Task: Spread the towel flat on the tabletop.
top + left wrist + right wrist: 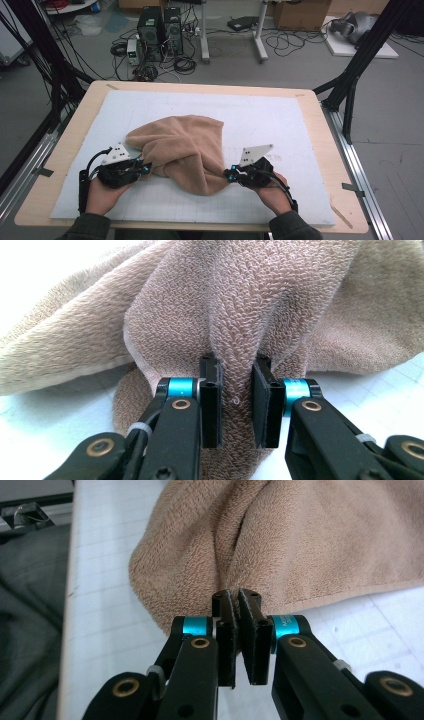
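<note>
A tan terry towel (185, 145) lies crumpled in the middle of the white grid mat (280, 115). My left gripper (146, 167) is at the towel's left near corner. In the left gripper view a thick fold of the towel (260, 305) fills the gap, and the left gripper (235, 365) is shut on it. My right gripper (227, 175) is at the towel's right near corner. In the right gripper view the right gripper (235, 596) is shut on the hemmed edge of the towel (310, 545), its jaw tips nearly meeting.
The mat covers a wooden table (75, 130) with metal rails (360, 170) along both sides. Black frame posts (360, 55) rise at the far corners. On the floor beyond stand computer towers (160, 30) among cables. A dark sleeve (30, 605) lies left of the table edge.
</note>
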`<state>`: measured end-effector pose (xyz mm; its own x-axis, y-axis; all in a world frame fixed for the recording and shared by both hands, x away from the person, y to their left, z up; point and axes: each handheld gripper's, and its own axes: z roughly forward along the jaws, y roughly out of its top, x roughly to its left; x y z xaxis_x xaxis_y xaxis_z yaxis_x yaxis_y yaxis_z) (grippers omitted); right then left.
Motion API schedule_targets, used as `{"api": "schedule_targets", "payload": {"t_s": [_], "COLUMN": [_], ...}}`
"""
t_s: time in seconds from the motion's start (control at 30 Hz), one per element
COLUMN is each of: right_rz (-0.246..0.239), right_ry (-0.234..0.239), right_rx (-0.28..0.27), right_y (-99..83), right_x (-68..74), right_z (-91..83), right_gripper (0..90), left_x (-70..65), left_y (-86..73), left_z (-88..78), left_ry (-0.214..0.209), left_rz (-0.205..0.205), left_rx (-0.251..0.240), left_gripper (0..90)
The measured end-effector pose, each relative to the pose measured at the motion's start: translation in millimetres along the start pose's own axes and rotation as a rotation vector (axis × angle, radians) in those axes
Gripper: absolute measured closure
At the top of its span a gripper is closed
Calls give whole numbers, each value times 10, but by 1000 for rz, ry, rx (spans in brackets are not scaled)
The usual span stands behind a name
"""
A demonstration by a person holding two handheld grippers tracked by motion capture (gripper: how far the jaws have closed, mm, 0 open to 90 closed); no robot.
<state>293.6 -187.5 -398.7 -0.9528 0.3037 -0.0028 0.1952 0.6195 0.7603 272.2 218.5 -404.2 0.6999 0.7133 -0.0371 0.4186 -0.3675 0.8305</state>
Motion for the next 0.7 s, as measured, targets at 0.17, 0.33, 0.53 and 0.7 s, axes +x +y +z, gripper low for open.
{"api": "schedule_targets", "payload": {"t_s": [0.17, 0.33, 0.53, 0.7], "right_rz": [6, 29, 73, 75], "right_ry": [-35, -27, -1, -71], "right_rx": [-3, 22, -17, -59], "right_y": [-169, -365, -425, -234], "right_x": [195, 334, 310, 104], "right_z": [-193, -207, -172, -196], "right_gripper": [861, 861, 657, 520], "left_x": [-102, -179, -150, -128], "left_y": [-21, -148, -238, -78], "left_z": [-16, -14, -93, -256], "left_ry": [-19, -29, -62, -62], "left_rz": [17, 28, 5, 3], "left_rx": [4, 35, 28, -21], "left_gripper": [772, 775, 629, 483]}}
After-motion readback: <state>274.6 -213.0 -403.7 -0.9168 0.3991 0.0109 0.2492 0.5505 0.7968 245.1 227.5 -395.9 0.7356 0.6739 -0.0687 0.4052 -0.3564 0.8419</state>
